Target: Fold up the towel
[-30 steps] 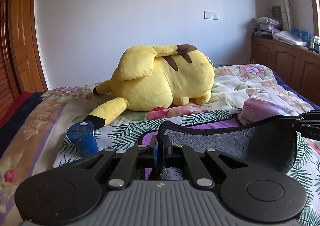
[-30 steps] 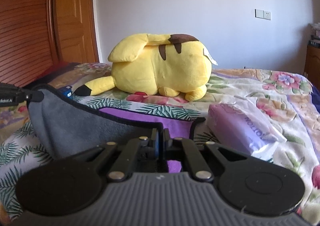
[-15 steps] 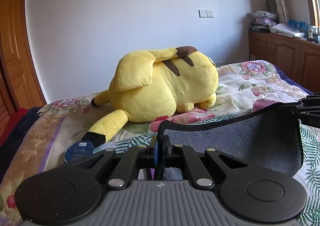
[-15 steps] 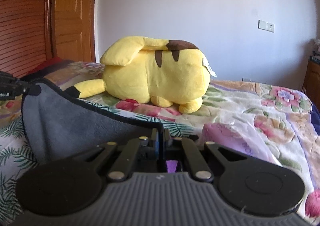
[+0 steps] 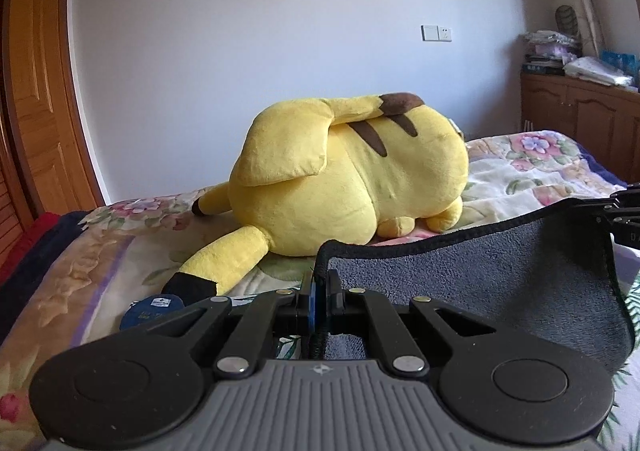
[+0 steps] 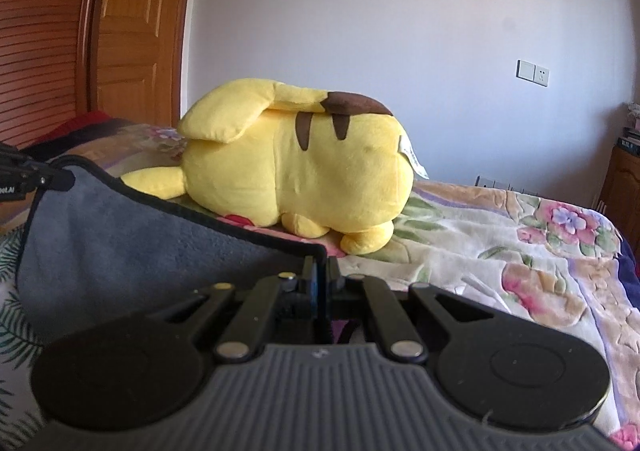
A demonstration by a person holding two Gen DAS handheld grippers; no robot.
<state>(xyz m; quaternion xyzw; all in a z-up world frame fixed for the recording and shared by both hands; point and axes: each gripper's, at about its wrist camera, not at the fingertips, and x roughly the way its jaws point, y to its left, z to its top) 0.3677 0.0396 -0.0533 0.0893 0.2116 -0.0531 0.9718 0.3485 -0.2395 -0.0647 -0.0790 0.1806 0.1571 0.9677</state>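
A grey towel point(image 5: 480, 275) with a black hem hangs stretched between my two grippers above the bed. My left gripper point(image 5: 320, 283) is shut on one corner of it. My right gripper point(image 6: 320, 271) is shut on the other corner; the towel point(image 6: 132, 247) sags away to the left in that view. The right gripper also shows at the right edge of the left wrist view point(image 5: 624, 207), and the left gripper at the left edge of the right wrist view point(image 6: 28, 175).
A big yellow plush toy point(image 5: 352, 179) lies on the floral bedspread point(image 6: 520, 243) just beyond the towel. A blue round container point(image 5: 152, 311) sits by the toy's tail. A wooden door point(image 6: 136, 35) stands left; a wooden cabinet point(image 5: 580, 115) with piled items stands right.
Both grippers have risen with the towel and moved toward the plush toy. The pink packet has dropped out of both views and the blue container has sunk low in the left view.
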